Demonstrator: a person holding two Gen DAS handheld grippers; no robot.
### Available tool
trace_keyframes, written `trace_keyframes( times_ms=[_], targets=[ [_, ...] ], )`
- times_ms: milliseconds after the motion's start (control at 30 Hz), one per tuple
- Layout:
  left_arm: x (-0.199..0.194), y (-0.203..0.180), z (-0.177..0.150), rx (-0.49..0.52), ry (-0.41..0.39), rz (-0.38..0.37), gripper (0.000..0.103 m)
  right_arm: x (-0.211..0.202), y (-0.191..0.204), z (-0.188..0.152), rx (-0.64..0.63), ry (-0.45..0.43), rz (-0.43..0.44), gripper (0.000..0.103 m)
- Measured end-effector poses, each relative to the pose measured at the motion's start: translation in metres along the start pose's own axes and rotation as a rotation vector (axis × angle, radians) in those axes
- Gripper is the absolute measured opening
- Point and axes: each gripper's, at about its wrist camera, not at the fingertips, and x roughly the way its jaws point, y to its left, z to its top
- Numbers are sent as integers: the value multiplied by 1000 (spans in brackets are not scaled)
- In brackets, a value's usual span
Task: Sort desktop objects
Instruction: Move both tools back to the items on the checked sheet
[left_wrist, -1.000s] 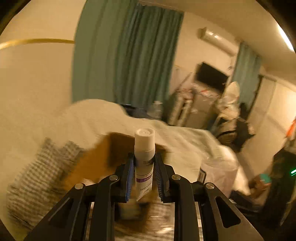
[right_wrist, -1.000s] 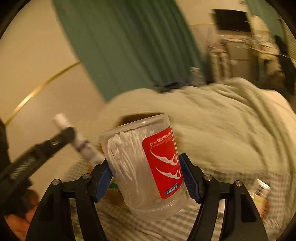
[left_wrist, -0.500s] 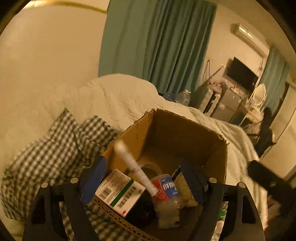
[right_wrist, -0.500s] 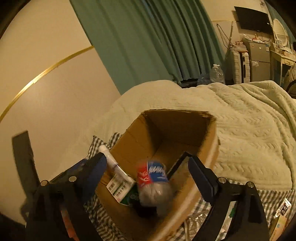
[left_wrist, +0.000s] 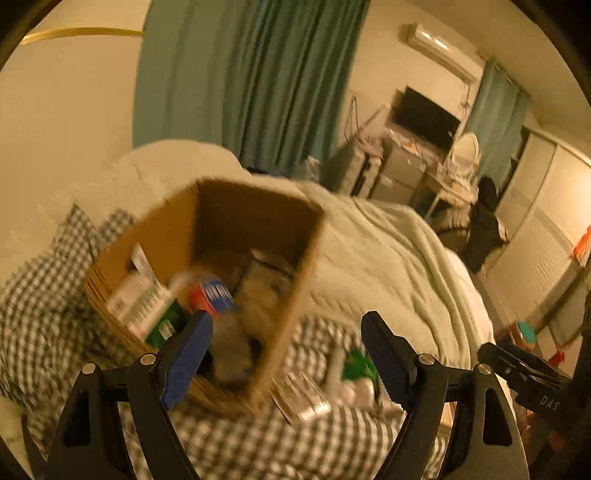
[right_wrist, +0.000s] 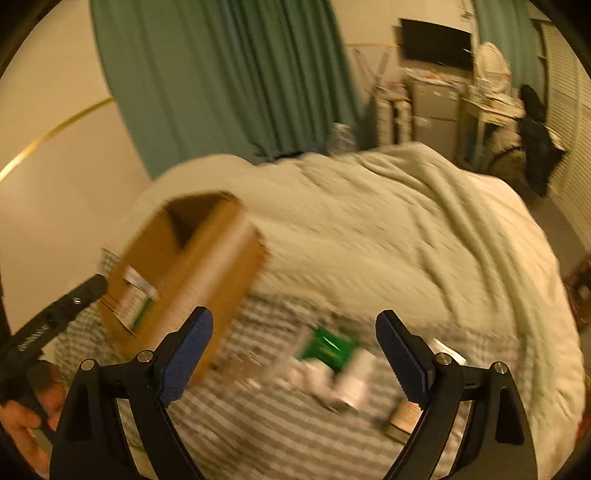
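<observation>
Clutter (right_wrist: 332, 365) lies blurred on the checked cloth (right_wrist: 258, 424) between the spread jaws of the right gripper (right_wrist: 295, 354), which grip nothing: a green packet (right_wrist: 327, 345), something white just below it, and a small box (right_wrist: 402, 415) by the right finger; motion blur hides what else is there. The left gripper (left_wrist: 286, 354) also has its jaws wide apart and empty. The carton (left_wrist: 207, 280) serves as landmark: it stands open on the same cloth, straight ahead of the left gripper and to the left of the right one. Inside it, seen from the left wrist, lie a white and green box (left_wrist: 142, 304) against the near left wall and a red and blue labelled container (left_wrist: 210, 295) beside it toward the middle; the rest of its contents is too blurred to tell. Right of the carton, on the cloth, lie a silvery packet (left_wrist: 301, 397) and more green and white things. Behind and right of the carton spreads a pale blanket (right_wrist: 406, 229) on the bed. Beyond the carton hangs a green curtain (left_wrist: 251, 81).
</observation>
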Motion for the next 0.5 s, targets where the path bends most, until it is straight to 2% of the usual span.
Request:
trace_keyframes(
  times_ms=[167,267,367,500],
  targets=[
    [28,-26,-61,-15,82,-16,85,-3,-71,-60,101,50,-81,90],
    [48,-42,-92,47,99,37,85,12,-105,-85,206,88,-111,90],
    [75,-48,-107,90,136,85,85,33,-125,-97,294,138,-96,90],
    [104,-43,-114,70,168,93,85,65,-121,-103,285,175,-121,90]
  ],
)
